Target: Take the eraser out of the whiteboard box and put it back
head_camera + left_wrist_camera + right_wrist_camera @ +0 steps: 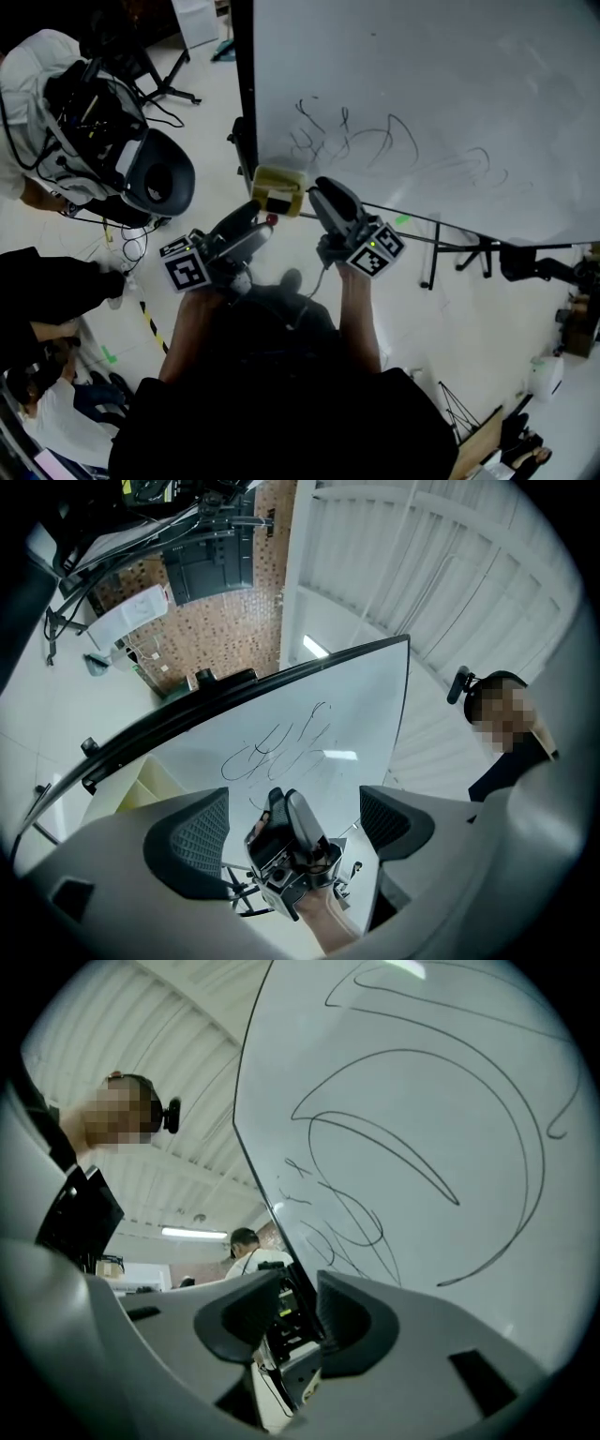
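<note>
Left gripper (pixel 262 218) and right gripper (pixel 323 193) jaws apart, empty, near yellow whiteboard box (pixel 278 187); contents unclear.

The right hand-held gripper (pixel 298 1314), jaws narrowly apart and empty, points at the scribbled whiteboard (pixel 422 1147).

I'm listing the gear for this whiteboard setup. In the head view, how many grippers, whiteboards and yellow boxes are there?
grippers: 2 (left gripper, right gripper)
whiteboard: 1
yellow box: 1
total: 4
</note>
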A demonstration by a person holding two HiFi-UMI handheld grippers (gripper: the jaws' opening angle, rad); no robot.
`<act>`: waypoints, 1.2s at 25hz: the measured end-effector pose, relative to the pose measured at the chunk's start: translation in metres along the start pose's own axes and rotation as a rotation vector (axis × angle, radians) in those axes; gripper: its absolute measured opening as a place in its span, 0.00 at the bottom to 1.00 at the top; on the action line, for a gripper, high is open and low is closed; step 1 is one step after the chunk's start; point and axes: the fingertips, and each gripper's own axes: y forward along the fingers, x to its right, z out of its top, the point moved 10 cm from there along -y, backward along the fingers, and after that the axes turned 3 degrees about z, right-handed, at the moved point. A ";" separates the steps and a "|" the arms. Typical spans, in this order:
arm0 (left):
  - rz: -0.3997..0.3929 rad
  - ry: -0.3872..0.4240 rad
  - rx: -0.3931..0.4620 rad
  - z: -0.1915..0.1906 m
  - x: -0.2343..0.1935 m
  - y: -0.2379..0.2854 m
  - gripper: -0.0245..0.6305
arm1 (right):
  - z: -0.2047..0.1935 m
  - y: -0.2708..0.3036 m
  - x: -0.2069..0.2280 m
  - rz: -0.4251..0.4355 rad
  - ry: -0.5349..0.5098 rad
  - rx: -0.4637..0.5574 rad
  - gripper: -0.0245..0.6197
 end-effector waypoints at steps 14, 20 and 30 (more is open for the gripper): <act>0.039 0.026 -0.005 -0.026 0.013 0.014 0.69 | 0.022 -0.028 -0.010 0.117 0.122 0.128 0.25; 0.086 0.043 0.008 -0.041 0.025 0.011 0.69 | 0.025 -0.044 -0.011 0.153 0.167 0.165 0.23; 0.125 0.082 0.039 -0.056 0.043 -0.015 0.69 | 0.014 -0.042 -0.025 0.185 0.211 0.168 0.23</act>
